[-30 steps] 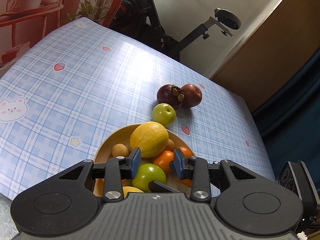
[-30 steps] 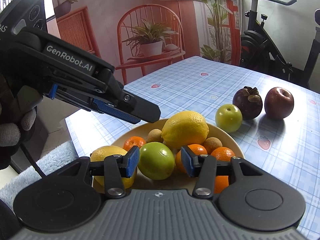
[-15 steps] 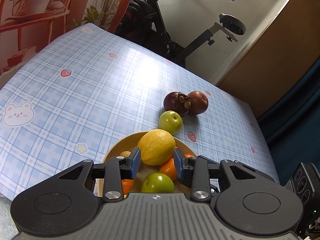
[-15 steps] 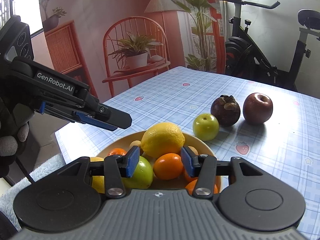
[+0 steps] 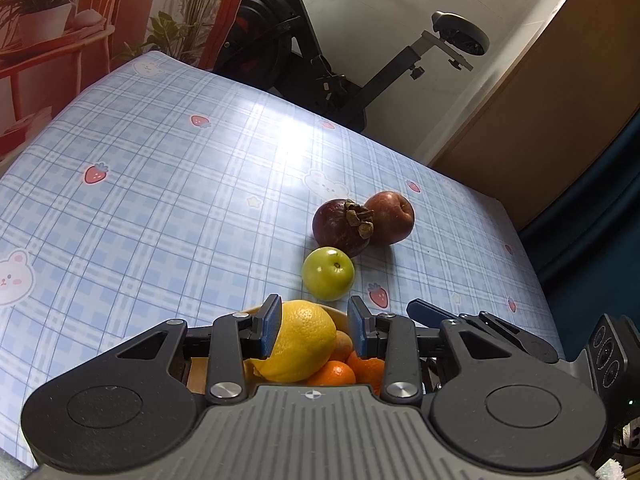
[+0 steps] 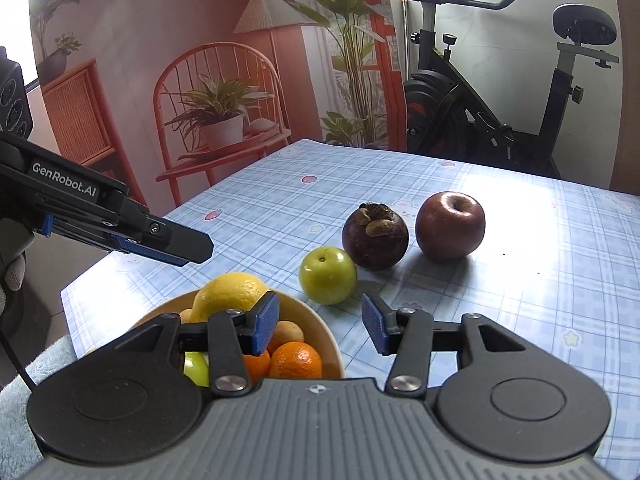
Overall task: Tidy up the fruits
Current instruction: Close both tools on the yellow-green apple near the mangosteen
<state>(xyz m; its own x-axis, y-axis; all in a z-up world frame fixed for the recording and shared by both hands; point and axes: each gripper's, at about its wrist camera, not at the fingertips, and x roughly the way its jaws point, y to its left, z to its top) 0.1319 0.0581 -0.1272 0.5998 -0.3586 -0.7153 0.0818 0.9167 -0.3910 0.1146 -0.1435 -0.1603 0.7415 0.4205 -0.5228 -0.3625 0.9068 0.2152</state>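
Now I hold both grippers, left (image 5: pixel 313 326) and right (image 6: pixel 320 326), fingers apart and empty, above the fruit bowl (image 6: pixel 320 322); green apple (image 6: pixel 328 276), mangosteen (image 6: pixel 375 238) and red apple (image 6: pixel 450 226) sit on the tablecloth (image 5: pixel 160 200).

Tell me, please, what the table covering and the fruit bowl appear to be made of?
Table covering: probably vinyl or oilcloth, glossy; a bright window glare reflects off the printed blue plaid. Fruit bowl: smooth, matte tan, evenly coloured; it could be ceramic, plastic or bamboo fibre, and the look leaves that open.
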